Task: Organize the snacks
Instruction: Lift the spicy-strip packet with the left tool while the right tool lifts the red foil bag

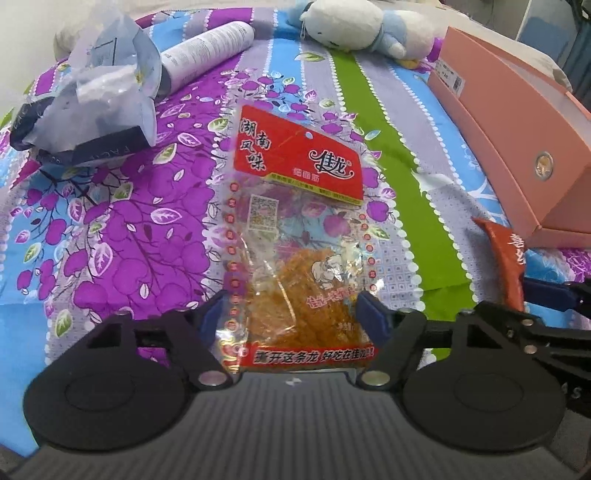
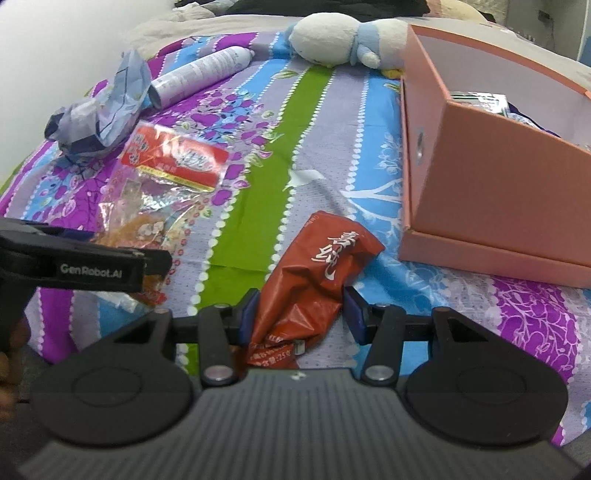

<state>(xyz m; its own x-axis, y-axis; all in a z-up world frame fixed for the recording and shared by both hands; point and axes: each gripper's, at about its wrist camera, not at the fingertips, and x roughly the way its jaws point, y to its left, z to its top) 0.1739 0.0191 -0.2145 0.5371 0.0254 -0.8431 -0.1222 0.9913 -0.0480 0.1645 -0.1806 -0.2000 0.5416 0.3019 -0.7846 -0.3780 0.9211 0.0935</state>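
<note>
The clear snack packet with the red header (image 1: pixel 295 236) is lying flat on the patterned bedspread (image 1: pixel 122 236), its lower end sitting between the pads of the left tool (image 1: pixel 291 314). The jaws are flanking the film without visibly pinching it, so this tool is reading as open. The red-brown pouch (image 2: pixel 314 273) is lying crumpled beside the pink box (image 2: pixel 491 192), inside the right tool (image 2: pixel 301 314); the left pad is touching it, the right pad is standing clear, so no grip is showing. Other packets are already sitting in the box. A crumpled wrapper (image 1: pixel 99 92), a white bottle (image 1: pixel 207 48) and a plush toy (image 1: pixel 351 22) are lying further back.

Risk: the slippery film is likely to slide from a shallow edge grip, and closing low may snag bedspread fabric.
</note>
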